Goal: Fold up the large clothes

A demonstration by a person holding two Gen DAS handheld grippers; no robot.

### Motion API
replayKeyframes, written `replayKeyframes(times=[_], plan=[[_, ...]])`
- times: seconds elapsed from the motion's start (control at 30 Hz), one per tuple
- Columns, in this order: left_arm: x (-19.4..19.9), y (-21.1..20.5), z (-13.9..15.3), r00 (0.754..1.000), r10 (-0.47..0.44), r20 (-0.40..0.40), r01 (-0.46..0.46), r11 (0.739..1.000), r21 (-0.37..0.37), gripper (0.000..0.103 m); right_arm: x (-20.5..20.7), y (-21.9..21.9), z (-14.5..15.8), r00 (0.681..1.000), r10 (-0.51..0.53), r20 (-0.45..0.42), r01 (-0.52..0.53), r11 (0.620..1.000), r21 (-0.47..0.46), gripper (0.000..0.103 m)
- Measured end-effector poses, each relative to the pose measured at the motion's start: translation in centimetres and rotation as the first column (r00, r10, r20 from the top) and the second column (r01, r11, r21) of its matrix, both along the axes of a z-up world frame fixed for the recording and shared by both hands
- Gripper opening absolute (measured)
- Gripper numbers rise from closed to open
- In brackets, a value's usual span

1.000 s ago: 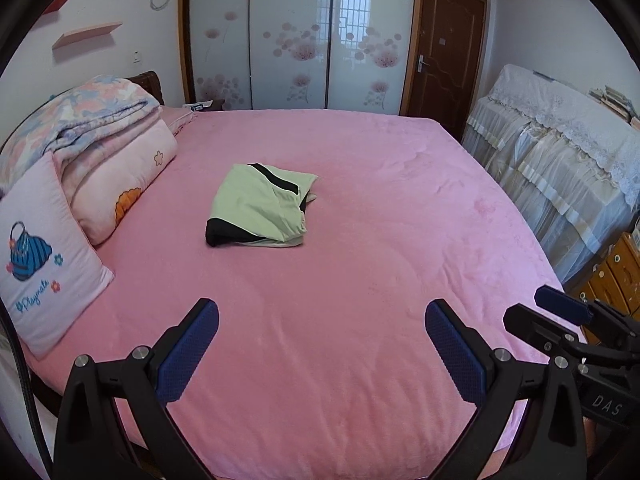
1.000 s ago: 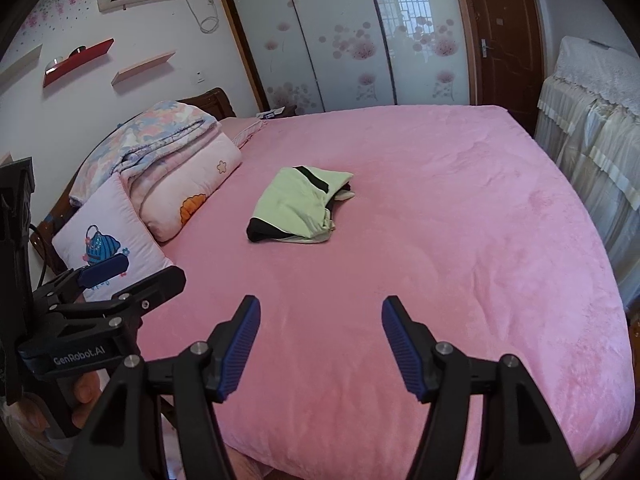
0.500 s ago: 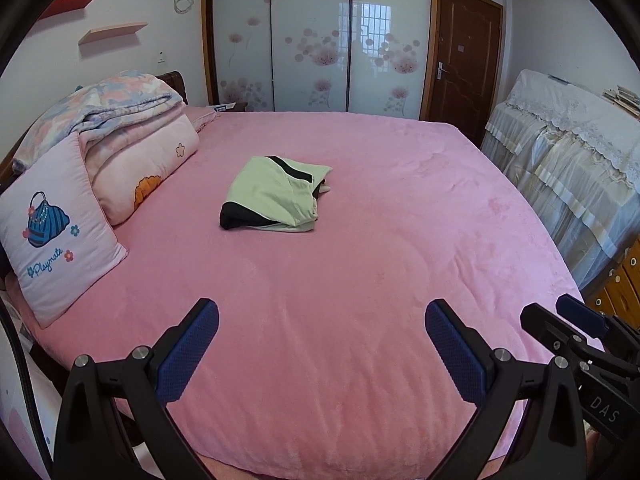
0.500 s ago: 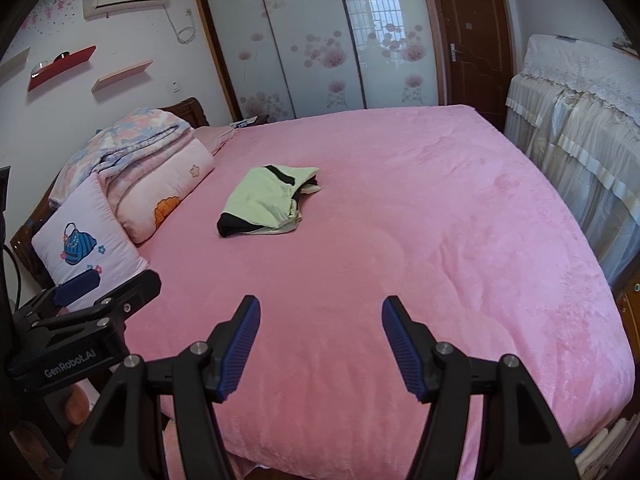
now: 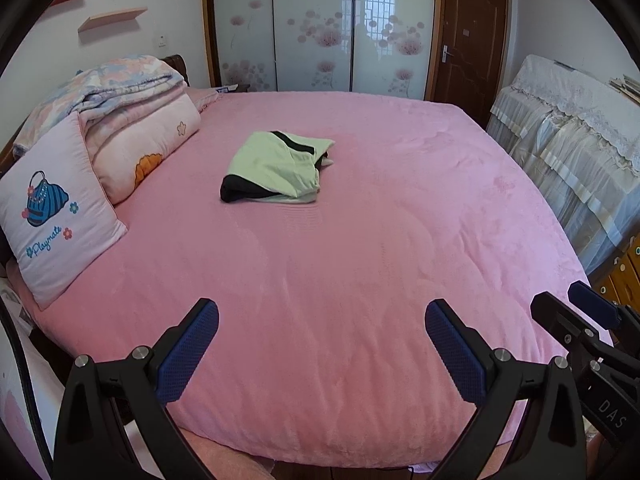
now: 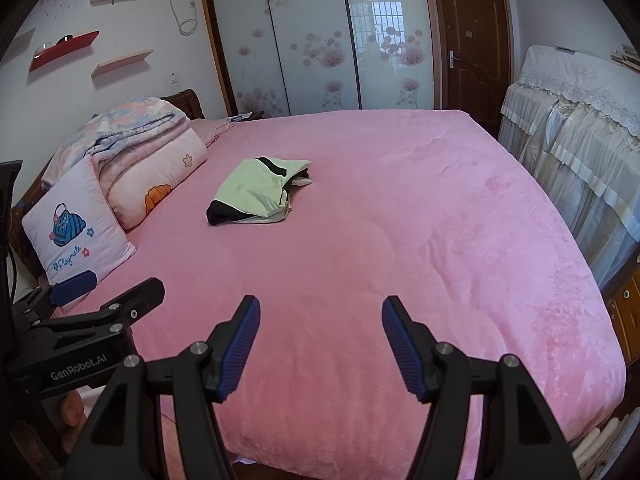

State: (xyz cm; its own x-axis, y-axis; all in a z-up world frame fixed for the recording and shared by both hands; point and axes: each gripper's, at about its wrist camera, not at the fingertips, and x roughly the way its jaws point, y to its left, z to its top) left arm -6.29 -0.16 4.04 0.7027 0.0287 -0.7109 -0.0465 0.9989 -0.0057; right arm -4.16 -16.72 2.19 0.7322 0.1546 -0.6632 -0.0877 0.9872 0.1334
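We see the garment (image 5: pixel 276 168) (image 6: pixel 256 192), pale green with black trim, folded into a compact stack, lying flat on the far left-centre of the bed.

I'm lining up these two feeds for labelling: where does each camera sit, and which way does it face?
Left wrist: on the left tool, at the foot of the pink bed, facing the wardrobe; own open fingers show, with the right tool at the right edge.
Right wrist: on the right tool, same direction; own open fingers, left tool at lower left.
Shared: the folded green garment, pillows, door.
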Motion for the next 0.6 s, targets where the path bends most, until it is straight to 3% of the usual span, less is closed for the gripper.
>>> replayKeyframes(times=[0.6], plan=[[1.4,-2.8,-0.3,0.996,-0.084,-0.027,0.085,0.996,0.012,0.102,0.4,-1.2,-0.6,0.999,-0.025,-0.021,0.026,1.0,0.009,0.064]])
